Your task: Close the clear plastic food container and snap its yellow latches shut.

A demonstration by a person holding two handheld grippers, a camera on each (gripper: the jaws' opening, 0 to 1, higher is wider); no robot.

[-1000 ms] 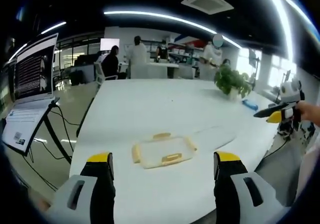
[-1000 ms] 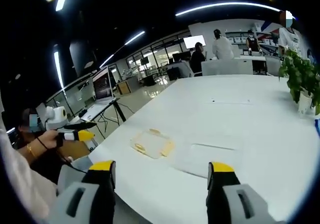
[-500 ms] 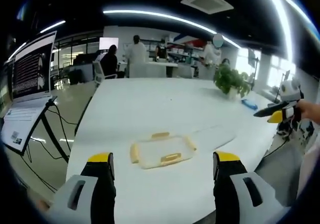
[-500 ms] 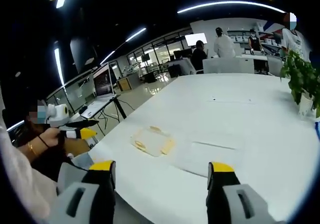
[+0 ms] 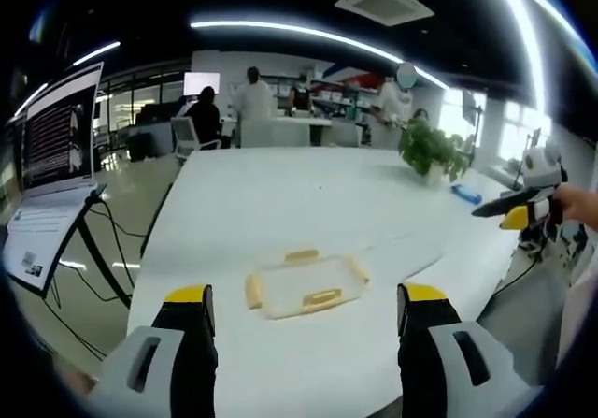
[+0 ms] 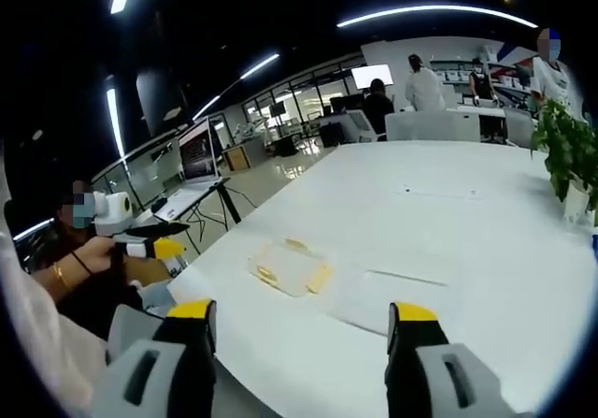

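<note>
Clear container (image 5: 306, 284) with yellow latches (image 5: 320, 297) lies flat on white table (image 5: 271, 194).

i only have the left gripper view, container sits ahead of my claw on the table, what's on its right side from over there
Observer: In the right gripper view, a flat clear lid lies on the white table just right of the container, apart from it.
Operator: is my left claw near the container
Observer: No, the left claw hangs off the table's left edge, held in a hand.
Operator: right claw open?
Observer: Yes, the right claw is open, short of the container, jaws wide apart.
</note>
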